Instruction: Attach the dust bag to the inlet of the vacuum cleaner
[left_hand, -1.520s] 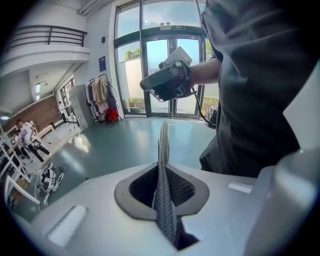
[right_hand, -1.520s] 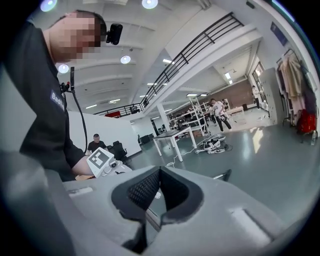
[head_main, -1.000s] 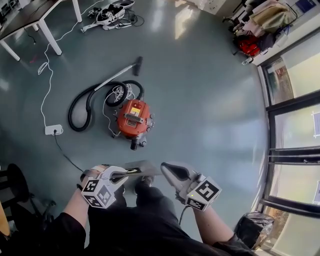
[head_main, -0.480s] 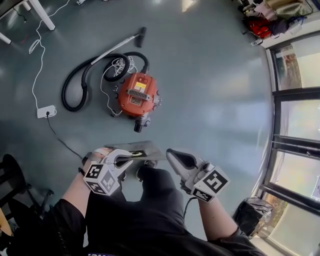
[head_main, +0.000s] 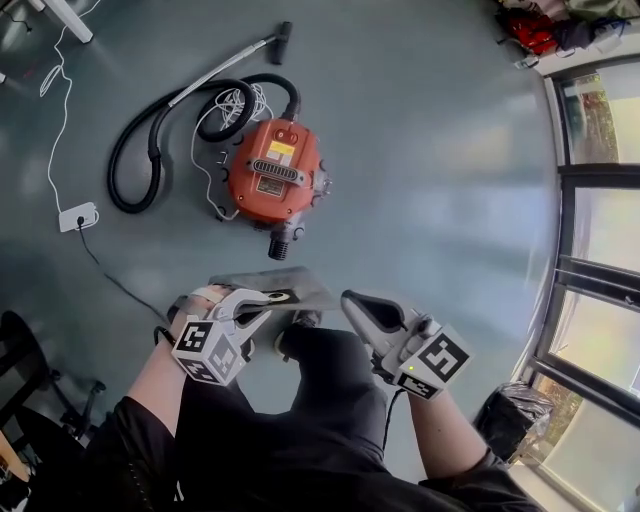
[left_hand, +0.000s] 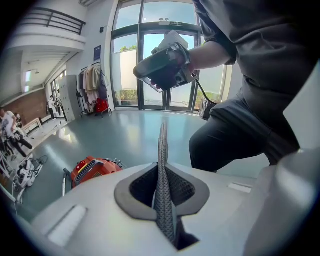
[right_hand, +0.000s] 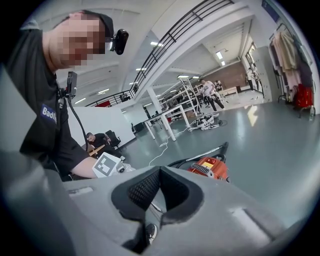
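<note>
The orange vacuum cleaner (head_main: 275, 180) lies on the grey floor, its short inlet stub (head_main: 279, 248) pointing toward me. Its black hose (head_main: 150, 150) curls off to the left. The dust bag (head_main: 268, 291), a flat grey sheet with a dark collar patch, hangs just short of the inlet. My left gripper (head_main: 262, 308) is shut on the bag's near edge; in the left gripper view the bag (left_hand: 162, 150) stands edge-on between the jaws of the left gripper (left_hand: 161, 172). My right gripper (head_main: 356, 303) is shut on nothing, beside the bag's right end. The vacuum (right_hand: 210, 167) shows past the right gripper (right_hand: 160, 172).
A white power strip (head_main: 78, 216) and loose white cable (head_main: 235, 105) lie left of the vacuum. Tall windows (head_main: 600, 200) line the right side. A dark bag (head_main: 515, 440) sits at lower right. My knees (head_main: 320, 370) are between the grippers. People and tables (right_hand: 165, 122) stand far off.
Both grippers have sunk toward the floor with the bag. The vacuum now looks larger and closer, and the bag's far edge is nearer its inlet.
</note>
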